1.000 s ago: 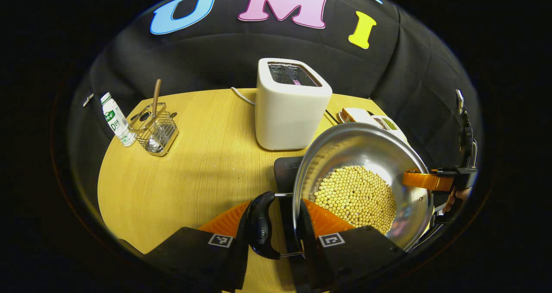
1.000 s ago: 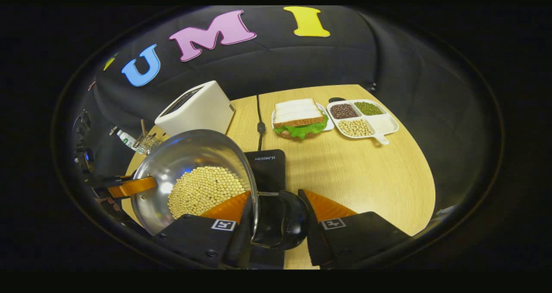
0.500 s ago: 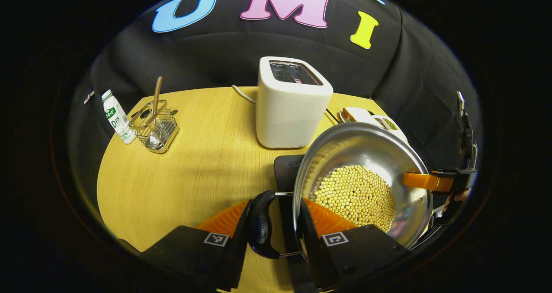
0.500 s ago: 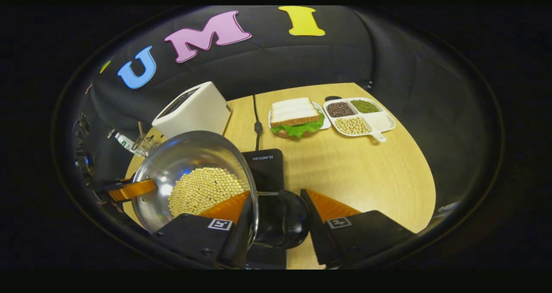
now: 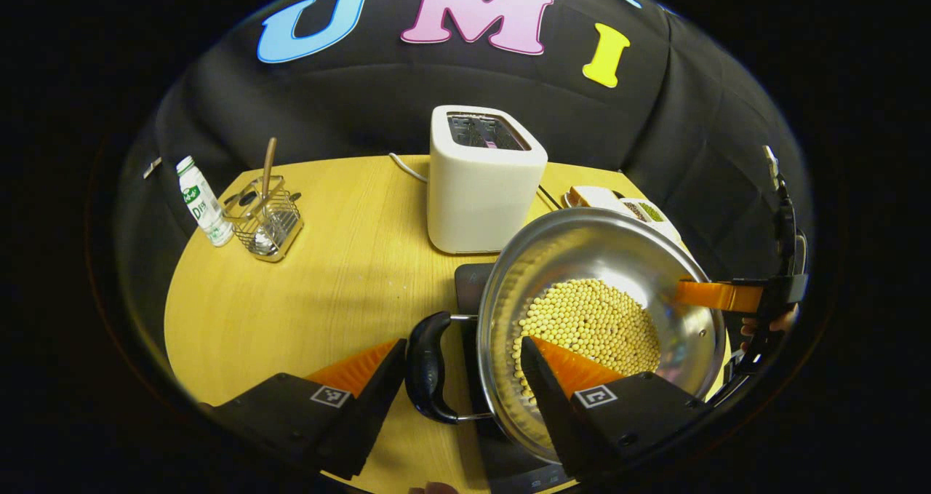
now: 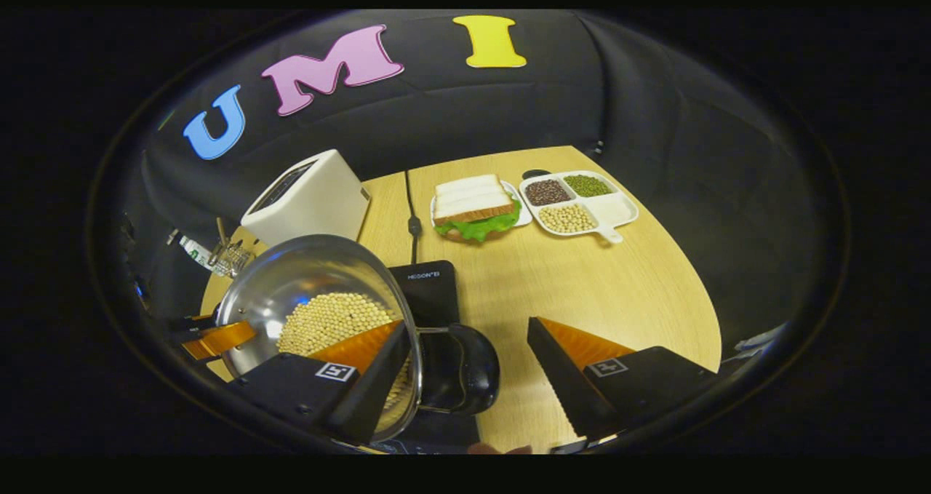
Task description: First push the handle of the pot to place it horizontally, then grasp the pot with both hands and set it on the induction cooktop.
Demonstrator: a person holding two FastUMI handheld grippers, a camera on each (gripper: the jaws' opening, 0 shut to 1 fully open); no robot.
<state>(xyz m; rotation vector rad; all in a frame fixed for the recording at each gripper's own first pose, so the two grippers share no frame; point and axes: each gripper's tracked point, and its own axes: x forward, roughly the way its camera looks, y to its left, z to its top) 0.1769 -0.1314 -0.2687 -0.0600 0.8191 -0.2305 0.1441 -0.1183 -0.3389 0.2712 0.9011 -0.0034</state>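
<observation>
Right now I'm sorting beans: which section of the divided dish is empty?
The divided dish's right-front section, nearest its handle, is bare white; the others hold beans.

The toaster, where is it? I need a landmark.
In the left gripper view the toaster stands on the table just behind the pot, right of the wire caddy.

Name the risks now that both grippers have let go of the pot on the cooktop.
1. The left gripper is open with one finger still over the soybeans inside the pot; pulling back carelessly could catch the rim.
2. The right gripper straddles the black side handle; a sideways exit could drag the pot off the induction cooktop.
3. The toaster stands close behind the pot, so a forward nudge might cause a bump.
</observation>
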